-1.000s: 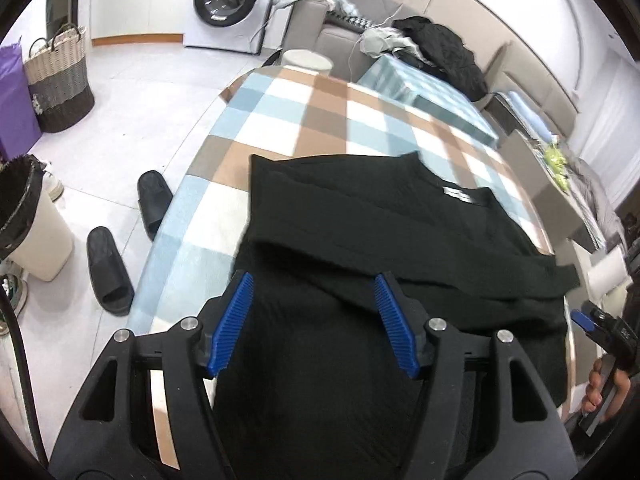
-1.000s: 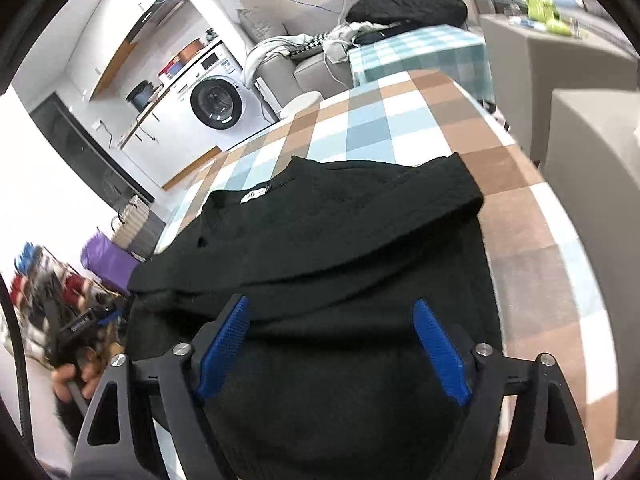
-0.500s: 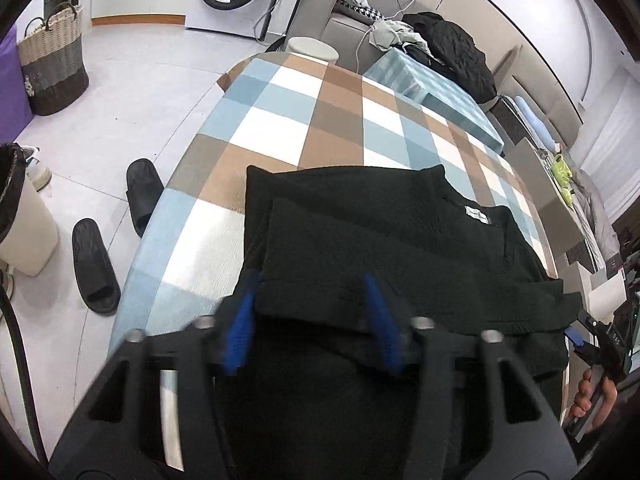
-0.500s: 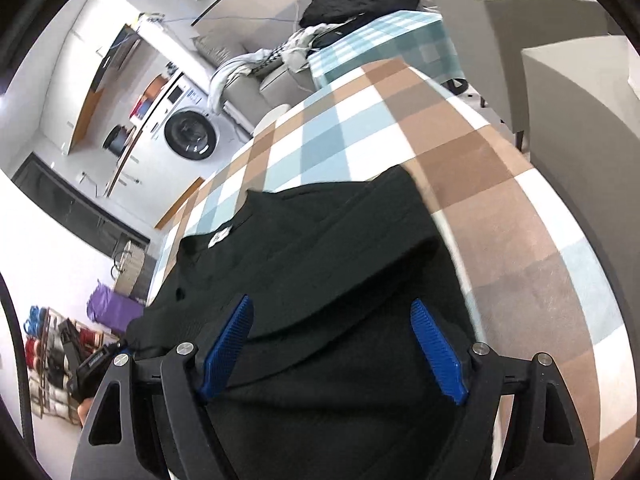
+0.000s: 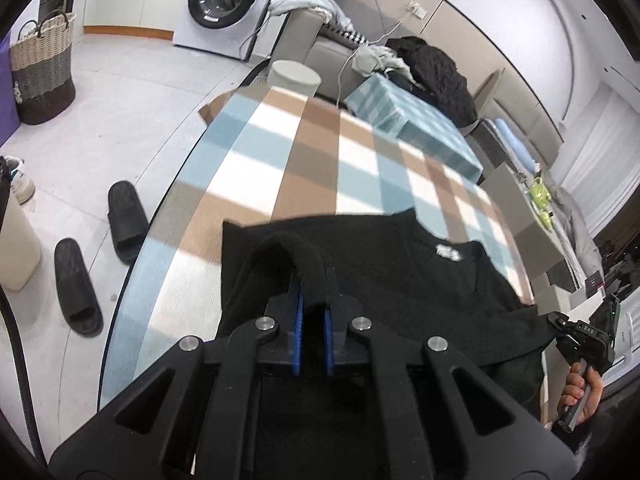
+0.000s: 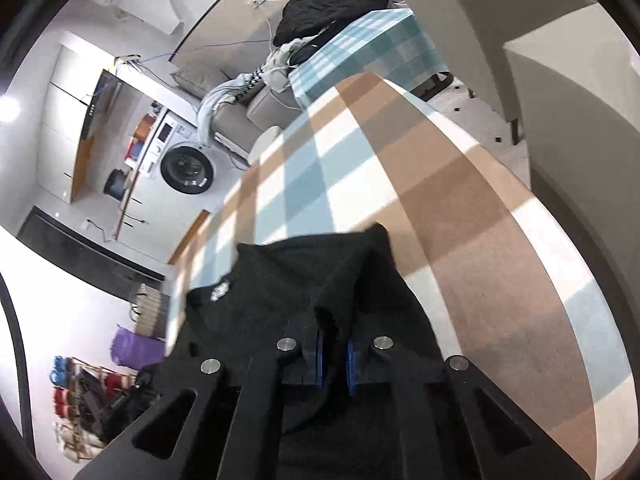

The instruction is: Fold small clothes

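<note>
A black knit sweater (image 5: 400, 272) lies on the table's checked cloth (image 5: 304, 152), its white neck label facing up. My left gripper (image 5: 312, 292) has its jaws closing, the blue pads pinching a raised fold of the sweater's near left edge. In the right wrist view, the sweater (image 6: 288, 280) bunches up where my right gripper (image 6: 334, 336) has its jaws closing on a fold at the near right edge. The right gripper (image 5: 584, 340) and the hand holding it also show at the sweater's right corner in the left wrist view.
Two black slippers (image 5: 124, 220) lie on the floor left of the table, near a pale bin (image 5: 12, 248). A woven basket (image 5: 40, 72), a washing machine (image 5: 228, 0) and a sofa with clothes stand beyond. A grey cabinet (image 6: 580, 120) flanks the table's right side.
Both grippers slid forward over the sweater's near edge and went from wide open to pinched on the cloth. The fabric now stands up in a fold between each pair of pads.
</note>
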Motion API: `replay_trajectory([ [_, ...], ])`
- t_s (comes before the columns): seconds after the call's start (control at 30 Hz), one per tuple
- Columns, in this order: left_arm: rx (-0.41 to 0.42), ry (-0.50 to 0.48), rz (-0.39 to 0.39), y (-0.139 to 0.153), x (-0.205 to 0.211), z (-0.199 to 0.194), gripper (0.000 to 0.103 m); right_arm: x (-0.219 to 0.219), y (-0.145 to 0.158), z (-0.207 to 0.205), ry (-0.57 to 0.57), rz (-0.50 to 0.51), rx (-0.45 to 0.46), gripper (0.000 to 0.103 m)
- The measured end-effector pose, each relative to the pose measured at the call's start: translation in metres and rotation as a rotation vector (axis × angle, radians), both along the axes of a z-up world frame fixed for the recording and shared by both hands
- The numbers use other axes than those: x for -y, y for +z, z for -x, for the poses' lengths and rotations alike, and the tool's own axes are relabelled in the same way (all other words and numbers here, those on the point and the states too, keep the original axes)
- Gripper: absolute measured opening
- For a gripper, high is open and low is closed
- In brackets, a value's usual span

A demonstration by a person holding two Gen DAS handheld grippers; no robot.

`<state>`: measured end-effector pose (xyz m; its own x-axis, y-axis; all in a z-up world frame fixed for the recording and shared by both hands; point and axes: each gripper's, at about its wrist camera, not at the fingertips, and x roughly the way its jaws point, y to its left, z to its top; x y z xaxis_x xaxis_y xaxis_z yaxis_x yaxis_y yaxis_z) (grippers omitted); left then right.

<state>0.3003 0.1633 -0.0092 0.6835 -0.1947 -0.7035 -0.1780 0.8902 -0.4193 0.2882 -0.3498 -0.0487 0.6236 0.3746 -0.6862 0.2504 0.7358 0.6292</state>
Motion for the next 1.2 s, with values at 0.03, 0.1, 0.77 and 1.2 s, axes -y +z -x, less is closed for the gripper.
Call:
replay_trajectory([
  [0.03, 0.008, 0.001, 0.008, 0.004, -0.003, -0.003, 0.005, -0.001, 0.002, -0.002, 0.003, -0.005, 0.001, 0.008],
  [0.1, 0.020, 0.006, 0.019, 0.010, -0.007, -0.012, 0.005, 0.000, 0.008, -0.009, 0.010, -0.055, 0.004, 0.008],
  [0.77, -0.060, 0.078, -0.088, -0.006, -0.031, -0.053, 0.048, 0.014, 0.016, -0.040, -0.068, -0.008, -0.043, 0.045],
  [1.2, -0.083, -0.062, -0.244, -0.017, 0.027, -0.067, 0.051, -0.049, 0.007, -0.044, 0.126, 0.043, -0.092, 0.050],
])
